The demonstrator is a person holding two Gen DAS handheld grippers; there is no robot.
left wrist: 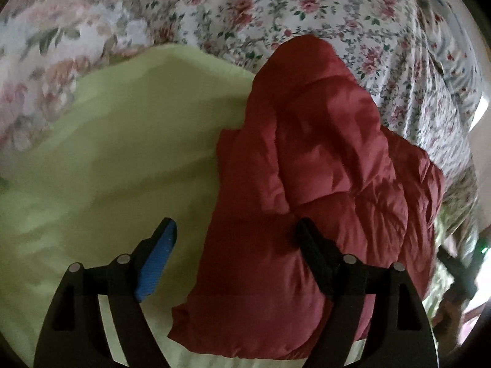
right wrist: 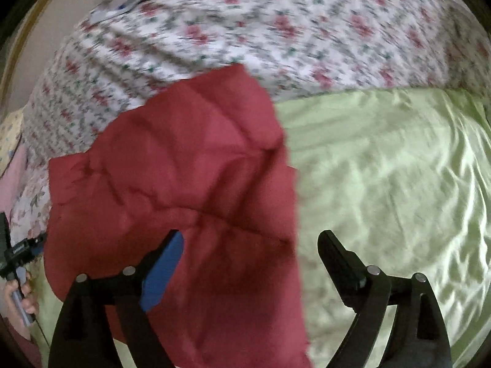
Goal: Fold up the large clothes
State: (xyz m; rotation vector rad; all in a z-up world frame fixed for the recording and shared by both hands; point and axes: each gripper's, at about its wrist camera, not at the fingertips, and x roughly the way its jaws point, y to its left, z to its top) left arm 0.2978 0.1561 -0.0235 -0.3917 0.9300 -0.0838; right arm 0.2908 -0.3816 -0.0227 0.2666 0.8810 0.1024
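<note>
folding looks partly done: the red jacket lies bunched on the green sheet over the flowered bed, filling the center right of the left view. the left hand-held gripper and right hand-held gripper both gape open, holding nothing. best to pinch a clean outer edge, not a loose puff.

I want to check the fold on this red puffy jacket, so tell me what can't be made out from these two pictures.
- Left wrist view: the red jacket's near hem is covered by the left gripper's frame.
- Right wrist view: motion blur smears the jacket's quilting; its near end runs off the bottom edge behind the right gripper.
- Both views: sleeves, collar and zip are not visible.
- The green sheet under the jacket is hidden.
</note>
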